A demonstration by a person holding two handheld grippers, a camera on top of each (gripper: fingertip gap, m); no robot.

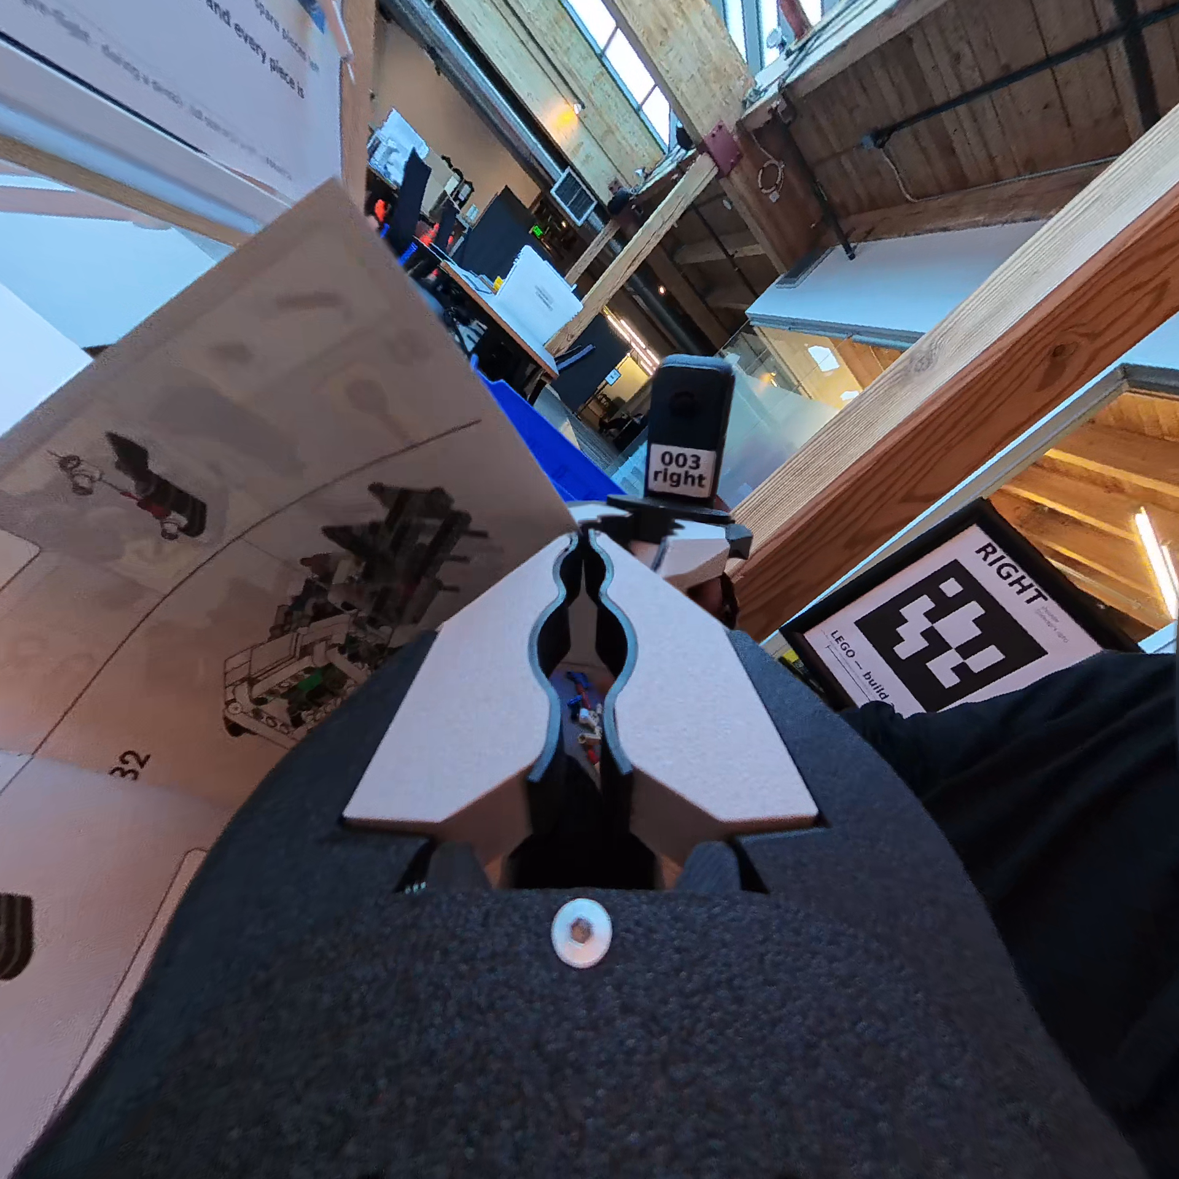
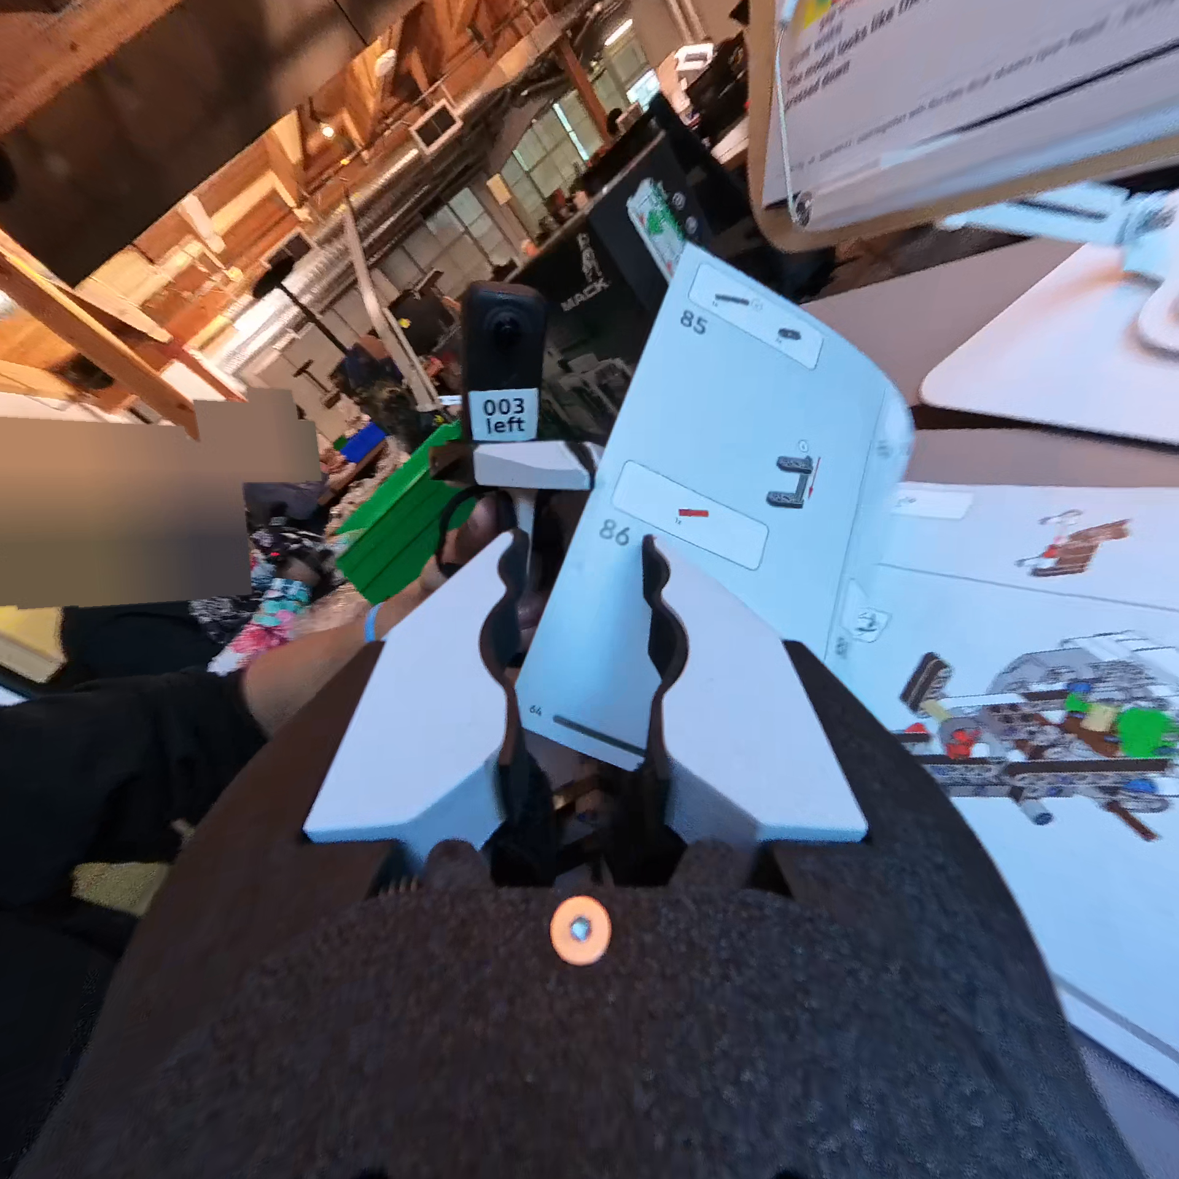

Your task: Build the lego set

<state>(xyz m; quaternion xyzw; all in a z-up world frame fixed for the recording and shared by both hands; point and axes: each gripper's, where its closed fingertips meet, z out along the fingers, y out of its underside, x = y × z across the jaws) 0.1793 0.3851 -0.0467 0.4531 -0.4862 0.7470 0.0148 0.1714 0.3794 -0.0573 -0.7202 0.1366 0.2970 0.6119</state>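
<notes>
left gripper [image 1: 584,542] has its jaws pressed nearly together, tips touching or close to it; whether a page edge is pinched there i cannot tell. right gripper [image 2: 584,542] stands part open with a raised page of the instruction booklet [image 2: 721,485] running between its fingers, apparently not clamped. the booklet lies open on the counter [image 2: 1033,395] at about 3 o'clock of the right gripper, one leaf standing up and curling toward 12 o'clock. judgement: the leaf is thin, light and floppy, slick on its printed face, easy to crease or tear; best taken near the free outer edge with a gentle pinch and swept over in an arc, not dragged. left wrist view shows the back of that leaf [image 1: 268,510] at 10 o'clock, a blue bin [image 1: 548,446] beyond it, a framed marker card [image 1: 950,625] at 3 o'clock, and loose lego pieces [image 1: 584,708] glimpsed down through the jaw gap. right wrist view alone shows the flat spread with the coloured model drawing, a green bin [image 2: 395,529] at 10 o'clock, and a dark sleeve [image 2: 121,753] at 9 o'clock.
</notes>
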